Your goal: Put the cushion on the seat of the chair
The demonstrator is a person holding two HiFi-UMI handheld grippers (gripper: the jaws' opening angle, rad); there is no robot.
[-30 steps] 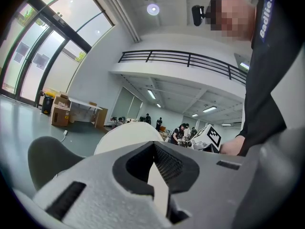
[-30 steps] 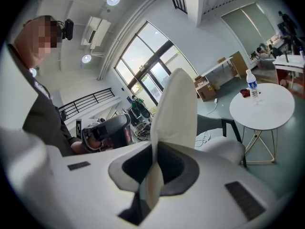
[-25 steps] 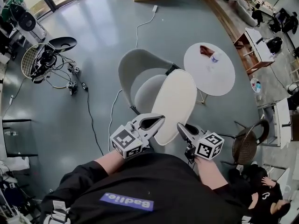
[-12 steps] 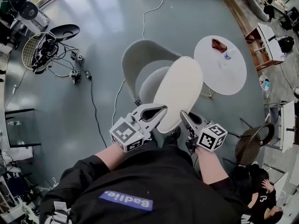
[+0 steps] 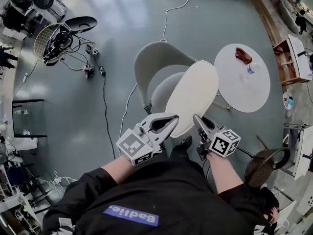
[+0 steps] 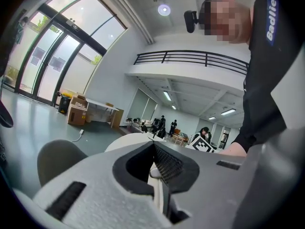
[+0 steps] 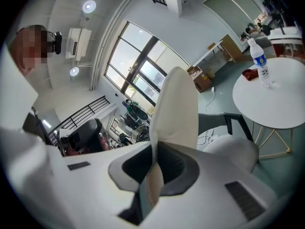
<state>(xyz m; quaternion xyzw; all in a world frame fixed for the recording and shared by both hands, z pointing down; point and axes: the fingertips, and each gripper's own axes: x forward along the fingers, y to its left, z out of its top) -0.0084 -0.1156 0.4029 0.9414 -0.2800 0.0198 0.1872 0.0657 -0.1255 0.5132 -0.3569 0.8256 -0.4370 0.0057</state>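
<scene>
Head view, left floor: a cable (image 5: 103,102) runs along the grey floor just left of the chair and could likely snag a foot stepping that way
Chair (image 5: 157,65): grey shell, back curving round the far and left side, seat partly covered from above by the cushion; the near side is open
Left gripper (image 5: 168,121): jaws pinched tight on the cushion's near rim
Cushion (image 5: 193,98): cream oval, held off the seat and tilted, over the seat's right part and reaching toward the table; not yet laid down, as I judge it
Right gripper (image 5: 197,123): jaws narrow, clamped on a thin fold of the same near rim
Grip risk: both holds are at one end, so the far end may sag or twist and land off-centre
Table (image 5: 254,89): round, white, just right of the chair
Bottle (image 5: 251,68): upright on the table; a rightward swing of the cushion could tip it
Wicker chair (image 5: 261,163): dark, near the right elbow, so there is little room there
</scene>
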